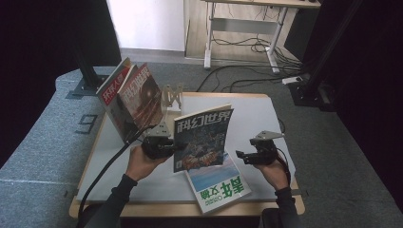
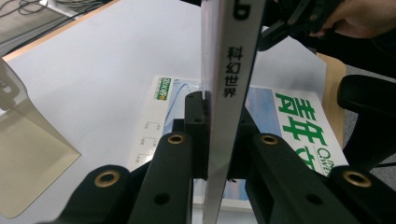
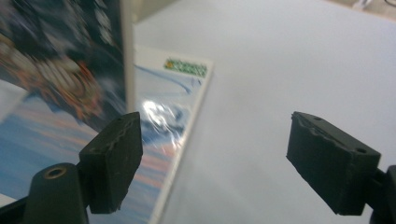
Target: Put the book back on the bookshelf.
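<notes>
Sci-fi magazine (image 1: 202, 138) upright at frame centre, spine clamped in left hand-held gripper (image 1: 159, 146). Beneath it, a blue magazine (image 1: 219, 186) lies flat on the white worktop (image 1: 256, 118). Right hand-held gripper (image 1: 247, 156), right of centre, jaws apart, nothing between them.

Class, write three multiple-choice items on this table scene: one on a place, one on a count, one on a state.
1. Where does the blue magazine lie?
A. flat at the table's near edge
B. in the stand
C. on the floor

2. How many magazines lean in the stand?
A. none
B. two
C. five

3. How is the left gripper?
A. open, empty
B. shut on the upright magazine
C. shut on the stand

Key: 1 A, it rests flat near the person. 2 B, two covers lean together. 3 B, its jaws pinch the spine.
</notes>
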Demonstrator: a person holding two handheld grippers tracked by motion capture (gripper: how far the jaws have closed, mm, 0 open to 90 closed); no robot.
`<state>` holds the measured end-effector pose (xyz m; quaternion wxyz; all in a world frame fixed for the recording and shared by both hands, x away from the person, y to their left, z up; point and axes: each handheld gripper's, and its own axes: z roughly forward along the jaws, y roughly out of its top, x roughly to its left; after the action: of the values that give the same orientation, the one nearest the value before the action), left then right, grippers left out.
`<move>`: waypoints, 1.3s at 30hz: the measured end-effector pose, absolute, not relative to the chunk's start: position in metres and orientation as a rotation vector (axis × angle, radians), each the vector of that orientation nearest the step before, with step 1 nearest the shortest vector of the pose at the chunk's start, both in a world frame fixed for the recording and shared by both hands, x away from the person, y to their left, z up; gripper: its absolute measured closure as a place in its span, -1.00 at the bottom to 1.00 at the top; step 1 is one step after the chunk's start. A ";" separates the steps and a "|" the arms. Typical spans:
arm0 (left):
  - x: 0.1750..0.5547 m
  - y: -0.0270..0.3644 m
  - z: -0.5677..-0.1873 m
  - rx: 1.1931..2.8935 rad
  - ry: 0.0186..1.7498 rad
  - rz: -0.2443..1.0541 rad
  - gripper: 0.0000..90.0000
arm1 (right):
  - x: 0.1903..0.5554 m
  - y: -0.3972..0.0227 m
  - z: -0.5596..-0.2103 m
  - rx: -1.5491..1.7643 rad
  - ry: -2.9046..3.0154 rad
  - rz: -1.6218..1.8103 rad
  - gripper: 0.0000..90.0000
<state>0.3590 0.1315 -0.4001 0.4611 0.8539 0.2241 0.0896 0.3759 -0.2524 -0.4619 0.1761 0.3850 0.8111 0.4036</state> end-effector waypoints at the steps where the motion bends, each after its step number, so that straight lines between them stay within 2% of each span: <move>1: 0.359 0.132 -0.400 2.100 0.552 0.222 0.84 | 0.376 -0.254 -0.465 1.101 2.298 1.132 -0.62; 5: 0.359 0.132 -0.400 2.103 0.544 0.212 0.84 | 0.376 -0.258 -0.474 1.134 2.294 1.123 -0.63; 9: 0.358 0.133 -0.400 2.116 0.518 0.194 0.84 | 0.374 -0.253 -0.467 1.111 2.299 1.222 -0.62; 18: 0.353 0.139 -0.403 2.139 0.460 0.172 0.83 | 0.377 -0.211 -0.417 0.873 2.336 1.421 -0.50; 22: 0.350 0.141 -0.404 2.150 0.440 0.166 0.83 | 0.382 -0.200 -0.399 0.820 2.323 1.419 -0.22; 25: 0.350 0.141 -0.404 2.159 0.423 0.165 0.83 | 0.385 -0.199 -0.390 0.800 2.326 1.456 0.23; 27: 0.349 0.141 -0.404 2.161 0.413 0.166 0.82 | 0.384 -0.200 -0.386 0.772 2.341 1.473 0.46; 31: 0.350 0.141 -0.403 2.168 0.409 0.180 0.81 | 0.379 -0.200 -0.382 0.743 2.339 1.426 0.65; 36: 0.350 0.143 -0.392 2.099 0.383 0.152 0.73 | 0.374 -0.202 -0.381 0.715 2.344 1.422 0.69; 39: 0.350 0.143 -0.381 2.088 0.383 0.181 0.73 | 0.372 -0.202 -0.380 0.710 2.345 1.409 0.69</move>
<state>0.3503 0.1429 -0.3805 0.4843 0.8574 0.1573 0.0745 0.3722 -0.2024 -0.3803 0.1568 0.2479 0.8195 0.4923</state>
